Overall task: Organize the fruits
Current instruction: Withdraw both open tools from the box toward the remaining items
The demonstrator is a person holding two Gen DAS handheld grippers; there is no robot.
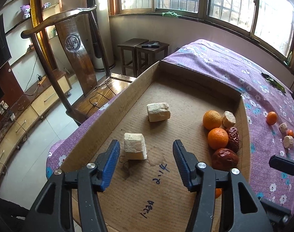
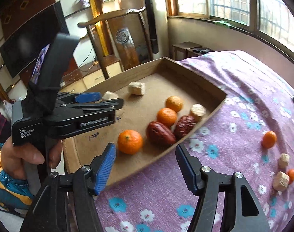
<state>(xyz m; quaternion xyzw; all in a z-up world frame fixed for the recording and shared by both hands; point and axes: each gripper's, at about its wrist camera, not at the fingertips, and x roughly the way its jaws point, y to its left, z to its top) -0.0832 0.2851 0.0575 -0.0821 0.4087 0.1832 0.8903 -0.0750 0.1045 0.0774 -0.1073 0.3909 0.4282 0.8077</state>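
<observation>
Fingers, left: the left gripper (image 1: 146, 162) stands released, its blue pads apart over the floor of the cardboard tray (image 1: 177, 100); a pale cut chunk (image 1: 135, 146) sits just beside the left pad, pressed by neither.
Fingers, right: the right gripper (image 2: 145, 166) is also released and grasps nothing; its fingers hang over the tray's near wall and the purple flowered bed cover (image 2: 234, 100).
Fruit in tray: three oranges, two wrinkled red dates (image 2: 160, 133) and a pale round piece cluster along the tray's right side; the nearest orange (image 2: 129, 141) lies a little apart from them, close ahead of the right fingers. A second pale chunk (image 1: 158, 112) rests mid-tray.
Fruit outside: a small orange (image 2: 269, 139) and a few pale pieces with another orange bit (image 2: 291, 175) lie on the bed cover, well apart from the tray.
Risk, rolling: the loose oranges look likely to roll on the soft cover if nudged off-centre.
Risk, collision: both grippers work close together at the tray; the person's hand (image 2: 25, 154) holds the left one just beside the right's path, so a reach could knock it.
Risk, tray: its low wall could catch a finger, shifting the tray and scattering the cluster.
Risk, dates: soft skin may crush under a hard squeeze.
</observation>
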